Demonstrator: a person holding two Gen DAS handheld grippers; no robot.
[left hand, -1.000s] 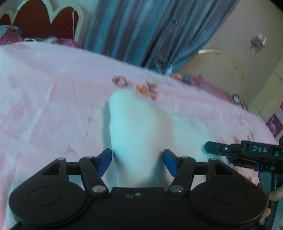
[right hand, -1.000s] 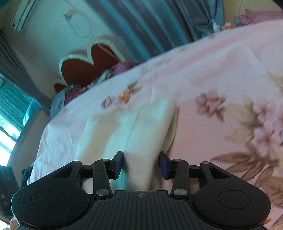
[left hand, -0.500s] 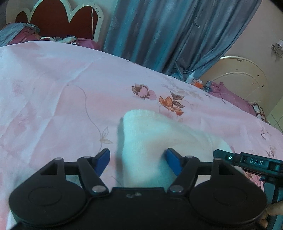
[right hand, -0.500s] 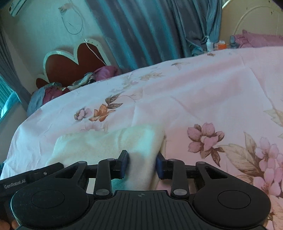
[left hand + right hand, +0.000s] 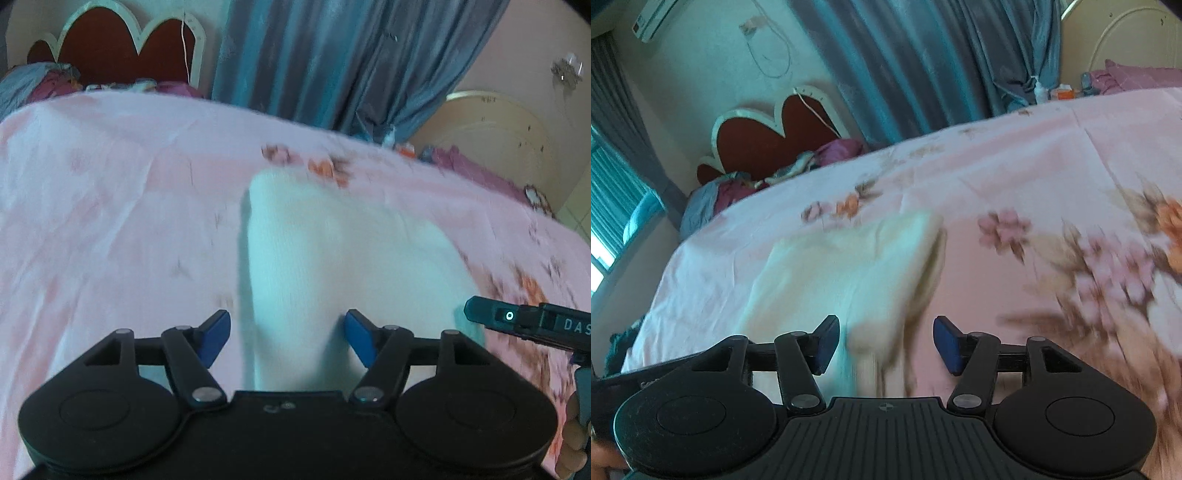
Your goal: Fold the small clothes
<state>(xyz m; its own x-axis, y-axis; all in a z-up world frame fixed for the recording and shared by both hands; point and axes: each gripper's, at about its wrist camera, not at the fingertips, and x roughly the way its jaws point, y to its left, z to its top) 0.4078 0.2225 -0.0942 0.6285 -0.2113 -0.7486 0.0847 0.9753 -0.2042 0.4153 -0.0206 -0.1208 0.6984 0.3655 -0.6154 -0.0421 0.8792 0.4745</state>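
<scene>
A small white knitted garment [image 5: 314, 258] lies folded on the pink floral bed sheet [image 5: 110, 221]. My left gripper [image 5: 288, 332] straddles its near end; the jaws are closing, and the left blue pad stands clear of the cloth. The other gripper's body [image 5: 517, 321] juts in from the right. In the right wrist view the same garment [image 5: 849, 266] runs away to the left, and my right gripper [image 5: 886, 339] has its near corner between jaws that are opening, with gaps on both sides. Both views are motion-blurred.
The bed sheet [image 5: 1034, 166] stretches wide around the garment. A red scalloped headboard [image 5: 110, 48] with heaped bedding [image 5: 37, 81] stands at the far end, and blue curtains [image 5: 332, 55] hang behind. Small bottles [image 5: 1060, 92] sit beyond the far edge.
The right gripper's jaws, pinched on the garment's corner half a second ago, have spread apart. Both cameras have shifted and now blur. The garment stays between the left jaws.
</scene>
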